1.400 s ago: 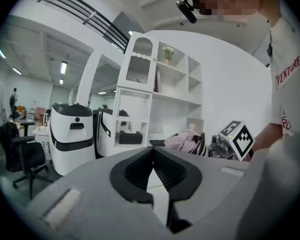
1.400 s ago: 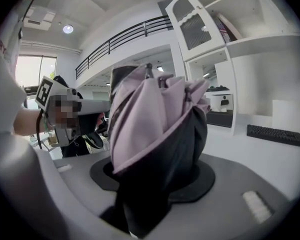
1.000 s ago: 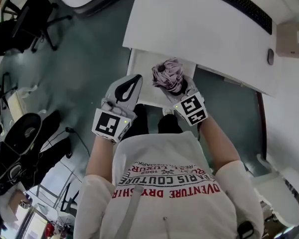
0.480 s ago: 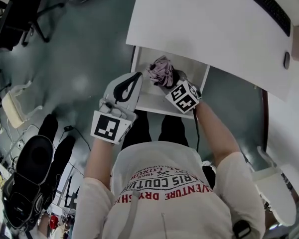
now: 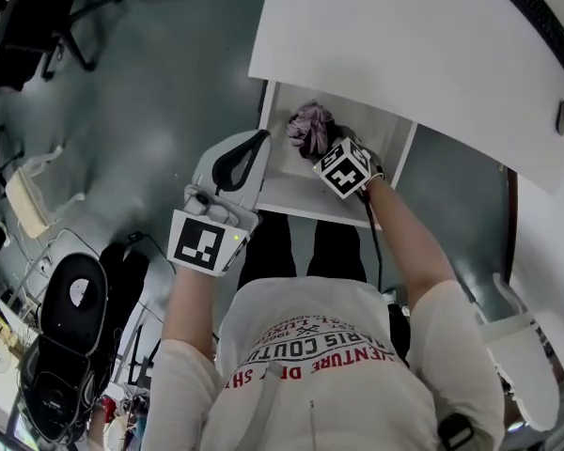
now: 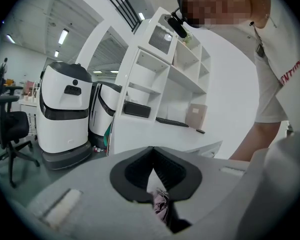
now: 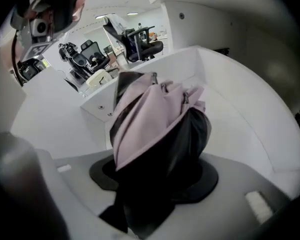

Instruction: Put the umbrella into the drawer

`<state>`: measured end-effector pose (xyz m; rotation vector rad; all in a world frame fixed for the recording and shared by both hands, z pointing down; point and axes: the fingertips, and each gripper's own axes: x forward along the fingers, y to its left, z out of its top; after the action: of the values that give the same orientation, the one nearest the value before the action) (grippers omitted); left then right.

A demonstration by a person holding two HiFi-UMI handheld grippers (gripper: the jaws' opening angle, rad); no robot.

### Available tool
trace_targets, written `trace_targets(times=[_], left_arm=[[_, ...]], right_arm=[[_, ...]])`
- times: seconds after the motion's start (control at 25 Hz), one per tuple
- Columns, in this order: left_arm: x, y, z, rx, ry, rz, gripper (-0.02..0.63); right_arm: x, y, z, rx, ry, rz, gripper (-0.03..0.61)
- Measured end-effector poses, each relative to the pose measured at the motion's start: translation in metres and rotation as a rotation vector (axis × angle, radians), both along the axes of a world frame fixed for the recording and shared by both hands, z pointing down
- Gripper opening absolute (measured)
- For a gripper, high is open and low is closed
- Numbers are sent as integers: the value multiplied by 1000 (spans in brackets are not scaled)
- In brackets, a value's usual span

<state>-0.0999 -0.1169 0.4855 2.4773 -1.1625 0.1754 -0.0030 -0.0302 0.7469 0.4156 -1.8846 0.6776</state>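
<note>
Right gripper [image 5: 327, 150]: I find it pointing steeply down into the open drawer [image 5: 287, 188]; its jaws are clamped on the umbrella [image 7: 155, 119], the dark pads pressed to either side of the bundle's black lower part; grip confirmed in the right gripper view.

Umbrella [image 5: 307, 125]: folded, with pale mauve cloth on the outside and black folds beneath; it stands up out of the right gripper's jaws, within the drawer's outline and towards its back left corner as the head view shows it; I cannot tell whether it rests on the drawer bottom or hangs just above it.

Drawer: white, pulled out from under the white desk [image 5: 404, 54]; its side wall [image 7: 230, 94] curves round behind the umbrella; the front part of its floor is bare.

Left gripper [image 5: 259, 139]: held nearly level just beside the drawer's left edge; its jaws are together at the tips [image 6: 152, 156] with nothing between them; the umbrella shows only through the gap behind the pads, apart from them.

Surroundings: a keyboard [image 5: 536, 3] and a mouse [image 5: 561, 117] lie on the desk, well apart from the drawer; a black office chair [image 5: 66, 299] stands on the grey floor [image 5: 169, 92] to my left.
</note>
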Motion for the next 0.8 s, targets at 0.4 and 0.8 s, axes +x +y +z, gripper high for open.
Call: trace_targets(times=[0.4, 0.8], left_arm=[[-9, 5, 2, -27, -31, -60, 6], [-1, 19, -49, 19, -37, -59, 6]], right_arm=[[-2, -2, -5, -14, 3, 2, 331], [6, -31, -117, 173, -102, 157, 336]])
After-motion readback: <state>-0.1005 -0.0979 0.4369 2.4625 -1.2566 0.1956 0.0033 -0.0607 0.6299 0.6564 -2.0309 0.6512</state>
